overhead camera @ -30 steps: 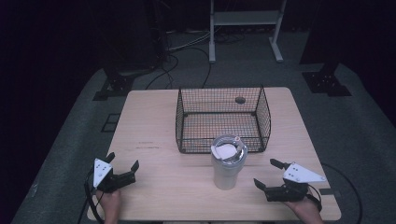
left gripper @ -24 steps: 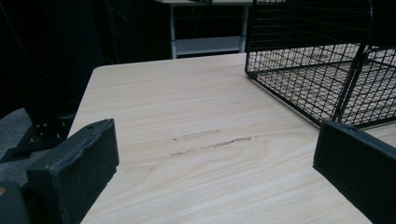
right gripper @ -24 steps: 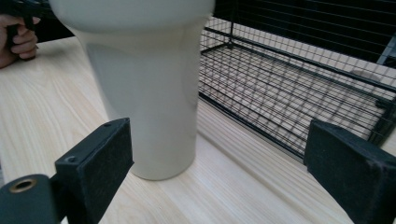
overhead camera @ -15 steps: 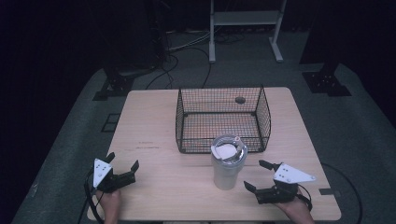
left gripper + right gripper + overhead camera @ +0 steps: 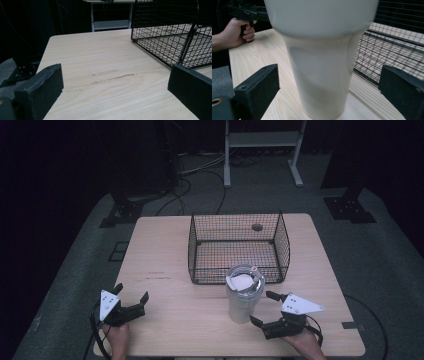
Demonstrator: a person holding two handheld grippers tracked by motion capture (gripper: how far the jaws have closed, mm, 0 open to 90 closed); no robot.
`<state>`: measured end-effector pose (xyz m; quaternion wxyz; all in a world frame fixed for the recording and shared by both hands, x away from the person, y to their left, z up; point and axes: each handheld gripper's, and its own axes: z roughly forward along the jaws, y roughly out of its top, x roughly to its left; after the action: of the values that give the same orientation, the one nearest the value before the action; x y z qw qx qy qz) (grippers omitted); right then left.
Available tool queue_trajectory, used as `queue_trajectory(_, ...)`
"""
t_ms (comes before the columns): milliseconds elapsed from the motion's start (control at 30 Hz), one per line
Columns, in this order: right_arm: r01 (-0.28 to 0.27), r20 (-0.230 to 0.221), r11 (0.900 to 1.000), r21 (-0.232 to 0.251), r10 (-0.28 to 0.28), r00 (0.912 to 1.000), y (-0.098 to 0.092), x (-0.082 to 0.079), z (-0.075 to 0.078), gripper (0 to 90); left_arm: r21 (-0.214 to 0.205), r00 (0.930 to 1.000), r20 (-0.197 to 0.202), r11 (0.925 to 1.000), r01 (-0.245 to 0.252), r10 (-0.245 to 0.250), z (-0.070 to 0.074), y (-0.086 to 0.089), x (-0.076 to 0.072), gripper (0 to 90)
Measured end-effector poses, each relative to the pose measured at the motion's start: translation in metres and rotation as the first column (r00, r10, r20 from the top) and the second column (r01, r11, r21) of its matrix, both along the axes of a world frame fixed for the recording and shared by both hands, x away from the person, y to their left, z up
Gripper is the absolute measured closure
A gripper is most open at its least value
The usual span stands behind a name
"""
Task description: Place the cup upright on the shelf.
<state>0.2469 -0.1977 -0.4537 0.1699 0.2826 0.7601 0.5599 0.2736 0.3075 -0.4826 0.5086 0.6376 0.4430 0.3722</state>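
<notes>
A tall white tumbler (image 5: 243,301) with a clear lid stands upright on the wooden table (image 5: 165,260), just in front of a black wire basket (image 5: 235,227). My right gripper (image 5: 262,307) is open at the tumbler's right side, its jaws pointing at the cup. In the right gripper view the tumbler (image 5: 322,62) stands close between the spread jaws of the right gripper (image 5: 329,82), untouched. My left gripper (image 5: 132,292) rests open near the front left corner. Between the jaws of the left gripper (image 5: 116,75) there is only bare table.
The basket (image 5: 170,32) sits at the table's middle back, with a small dark round spot (image 5: 257,227) seen through its mesh. A metal stand (image 5: 260,145) and cables lie on the floor beyond. The person's other hand (image 5: 239,32) shows behind the tumbler.
My right gripper has slid left toward the tumbler, from the front right corner to right beside it. The left gripper and the tumbler have stayed put.
</notes>
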Motion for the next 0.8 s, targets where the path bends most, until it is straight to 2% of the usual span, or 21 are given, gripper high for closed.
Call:
queue_trajectory(133,-0.001,-0.003,1.0,0.003,0.001,1.0,0.008,0.003,-0.002,1.7,0.0,1.0,0.001,1.0,0.0,0.0,0.0,0.0,0.0,0.0)
queue_trajectory(367,0.036,-0.012,0.9989,0.028,-0.036,0.9993,0.016,0.009,-0.006,1.7,-0.001,1.0,0.002,1.0,0.001,-0.001,0.0,0.0,0.0,0.0)
queue_trajectory(400,0.047,-0.005,0.9977,0.05,-0.047,0.9989,0.019,0.011,-0.008,1.7,0.0,1.0,0.001,1.0,0.001,-0.001,0.0,0.0,0.0,0.0)
queue_trajectory(533,0.045,0.029,0.9956,0.082,-0.048,0.9984,0.025,0.015,-0.012,1.3,-0.001,1.0,0.003,1.0,0.0,0.0,0.0,0.0,0.0,0.0)
queue_trajectory(600,0.05,0.018,0.9947,0.089,-0.052,0.9985,0.029,0.015,-0.013,1.3,-0.002,1.0,0.003,1.0,0.0,0.0,0.0,0.0,0.0,0.0)
queue_trajectory(800,0.052,0.039,0.9928,0.108,-0.056,0.9976,0.039,0.02,-0.016,1.3,-0.002,1.0,0.001,1.0,0.002,-0.002,0.0,0.001,0.0,0.0)
